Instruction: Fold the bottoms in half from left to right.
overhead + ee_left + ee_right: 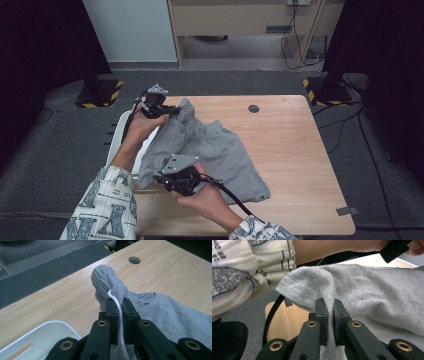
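Both hands are on the grey shorts (220,150), which are spread over the left half of the wooden table (290,140), their bulk sagging down toward five o'clock where a hem corner lies flat on the wood. The left gripper (167,110) is up at about eleven o'clock of the garment, its jaws pressed together on a bunched bit of the waistband, and that end is lifted clear of the tabletop. From the left gripper view you can see it plainly: the grey cloth balloons out above the jaw tips, and a white drawstring (117,305) runs down between the two black jaws.

The right gripper (167,181) sits at about seven o'clock of the shorts, near the table's front edge, jaws likewise clamped tight on cloth. In the right gripper view a stitched hem edge (299,288) folds over just above the pinch, with the fabric stretching away to the right. The patterned sleeve (107,207) of the left arm shows at the lower left.

A white tray (42,336) lies just off the table's left edge, beneath the left forearm. A small round cable hole (254,108) sits at twelve o'clock on the table, well apart from the shorts.
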`<state>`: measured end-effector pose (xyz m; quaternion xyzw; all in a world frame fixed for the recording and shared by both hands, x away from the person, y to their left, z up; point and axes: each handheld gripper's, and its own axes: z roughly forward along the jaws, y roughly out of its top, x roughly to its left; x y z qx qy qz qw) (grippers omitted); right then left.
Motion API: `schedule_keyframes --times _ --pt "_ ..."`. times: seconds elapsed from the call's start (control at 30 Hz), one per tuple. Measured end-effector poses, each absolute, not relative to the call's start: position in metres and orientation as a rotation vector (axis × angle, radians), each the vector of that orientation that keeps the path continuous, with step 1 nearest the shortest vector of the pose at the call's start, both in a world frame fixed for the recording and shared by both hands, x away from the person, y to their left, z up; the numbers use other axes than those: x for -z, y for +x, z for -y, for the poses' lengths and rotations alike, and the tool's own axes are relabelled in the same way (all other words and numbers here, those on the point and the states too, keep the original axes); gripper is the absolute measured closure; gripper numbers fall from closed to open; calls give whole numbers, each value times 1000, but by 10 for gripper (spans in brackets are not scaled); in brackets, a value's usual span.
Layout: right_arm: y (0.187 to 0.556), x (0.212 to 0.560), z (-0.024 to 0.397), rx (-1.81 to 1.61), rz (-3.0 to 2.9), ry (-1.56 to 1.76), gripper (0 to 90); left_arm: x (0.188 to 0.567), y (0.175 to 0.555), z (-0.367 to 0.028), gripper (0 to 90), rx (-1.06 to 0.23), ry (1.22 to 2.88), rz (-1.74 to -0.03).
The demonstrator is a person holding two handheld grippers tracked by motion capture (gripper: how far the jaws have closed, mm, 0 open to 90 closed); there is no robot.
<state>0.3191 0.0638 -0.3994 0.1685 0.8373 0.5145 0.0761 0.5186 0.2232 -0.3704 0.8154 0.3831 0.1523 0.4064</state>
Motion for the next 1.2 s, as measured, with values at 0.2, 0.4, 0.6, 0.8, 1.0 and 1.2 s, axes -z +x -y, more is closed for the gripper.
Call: schedule_keyframes --times 0.2,0.4,0.6,0.8,1.0,1.2 --pt "321 396 -49 -1559 -2476 536 855 371 522 -209 856 -386 2069 -959" --pt "326 393 -31 -1565 -2448 562 855 370 529 -198 857 -381 2050 -990" --pt "329 388 -16 -1580 -2420 589 855 369 531 -187 857 -385 2050 -982" --pt "330 385 -8 -1596 -2401 611 855 364 535 -179 857 -400 2044 -979" --pt "329 377 -11 -1618 -2382 607 855 362 541 -186 858 -391 2015 -987" --pt "333 371 -13 -1628 -2372 612 856 356 548 -189 858 -391 2004 -985"
